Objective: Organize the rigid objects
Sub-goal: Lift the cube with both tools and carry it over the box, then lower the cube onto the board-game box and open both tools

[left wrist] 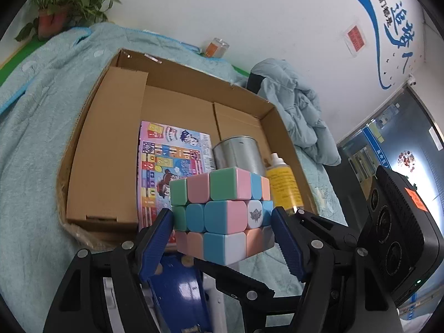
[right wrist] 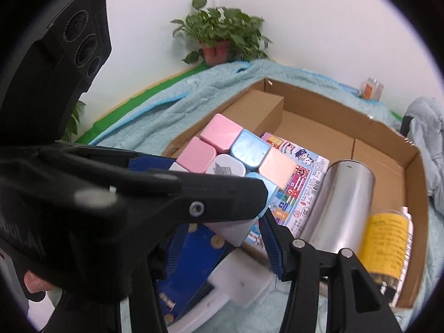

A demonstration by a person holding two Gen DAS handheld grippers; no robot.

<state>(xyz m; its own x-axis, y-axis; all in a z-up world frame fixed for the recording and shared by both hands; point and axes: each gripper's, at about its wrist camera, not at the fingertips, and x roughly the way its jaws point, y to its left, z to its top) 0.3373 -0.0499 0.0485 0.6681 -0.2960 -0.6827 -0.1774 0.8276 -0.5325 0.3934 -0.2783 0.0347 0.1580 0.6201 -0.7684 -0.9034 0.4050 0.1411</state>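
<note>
A pastel puzzle cube (left wrist: 222, 216) hangs over the near edge of an open cardboard box (left wrist: 194, 75), and my left gripper (left wrist: 222, 215) is shut on it, a blue pad on each side. In the right wrist view the cube (right wrist: 236, 152) shows past the left gripper's black body. Just below it, my right gripper (right wrist: 224, 245) is shut on a blue and white plastic item (right wrist: 194, 266), which also shows under the cube as the blue and white item (left wrist: 177, 291). In the box lie a colourful printed pack (left wrist: 172, 161), a metal can (left wrist: 238, 152) and a yellow-labelled bottle (left wrist: 283, 186).
The box sits on a teal blanket (left wrist: 41, 138). A potted plant (right wrist: 219, 38) stands in the far corner, with a small orange-labelled jar (left wrist: 216, 47) by the wall. A pale blue jacket (left wrist: 299, 105) is heaped beside the box. The box's left half has bare floor (left wrist: 111, 138).
</note>
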